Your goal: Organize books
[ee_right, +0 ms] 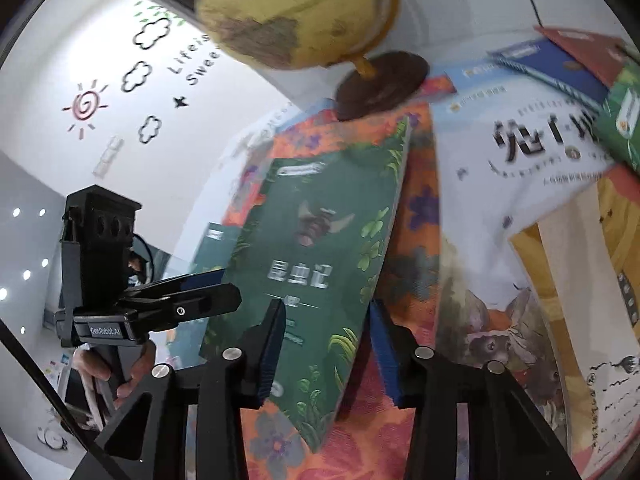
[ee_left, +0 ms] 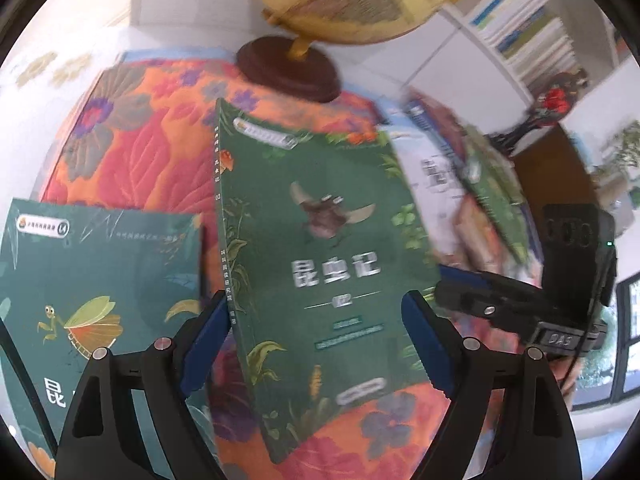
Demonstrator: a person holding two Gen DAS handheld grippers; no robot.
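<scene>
A green insect book (ee_left: 320, 248) with a flying beetle on its cover is tilted above the flowered cloth (ee_left: 140, 152). My left gripper (ee_left: 316, 340) is open, its blue pads either side of the book's lower part. My right gripper (ee_right: 328, 344) is open around the same book (ee_right: 316, 248), whose lower edge sits between the pads; contact cannot be told. A second teal insect book (ee_left: 92, 288) with a mantis lies flat at the left. A loose pile of other books (ee_right: 520, 184) lies at the right.
A yellow globe (ee_left: 352, 0) on a dark wooden base (ee_left: 288, 68) stands at the back of the table. White shelves with books (ee_left: 528, 28) are at the far right. The right gripper's body (ee_left: 560, 280) shows beside the book. A decorated white wall (ee_right: 120, 80) is at the left.
</scene>
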